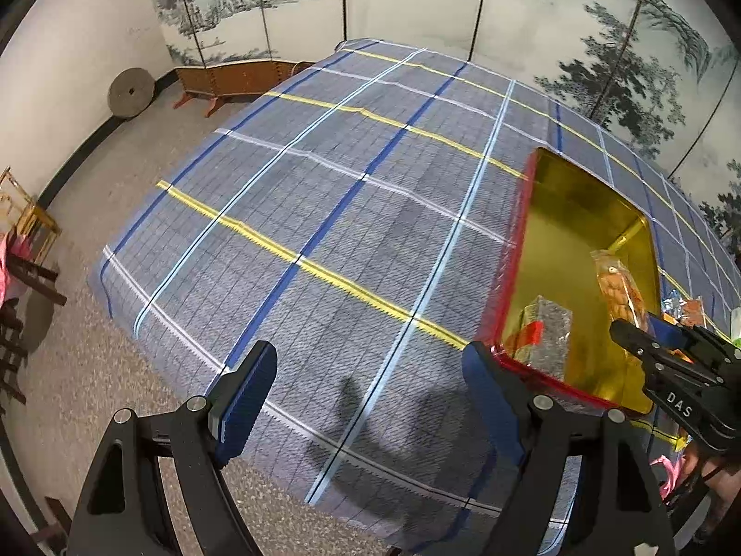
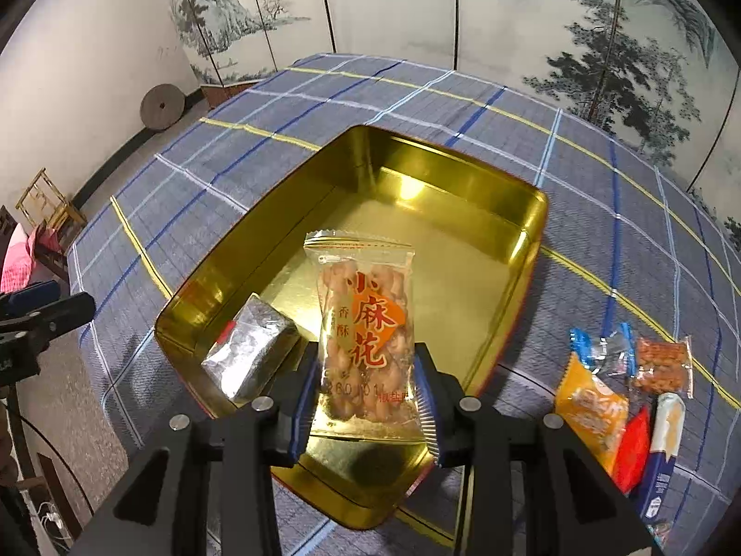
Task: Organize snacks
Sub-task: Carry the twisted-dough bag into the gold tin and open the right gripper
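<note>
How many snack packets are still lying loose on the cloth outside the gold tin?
5, clustered right of the tin: a blue-and-clear packet, a clear packet of orange snacks, an orange packet, a red one and a white-and-blue one. More may hide beyond the edge.

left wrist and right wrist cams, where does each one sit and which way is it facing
Left wrist: on the left gripper, angled down at the plaid tablecloth left of the gold tin; its own open fingers show, and the right gripper enters from the right.
Right wrist: on the right gripper, angled down into the tin; its fingers clamp a twisted-snack packet, loose snacks lie right, and the left gripper shows at the left edge.
Shared: tin, silver packet, tablecloth, painted screen.
</note>
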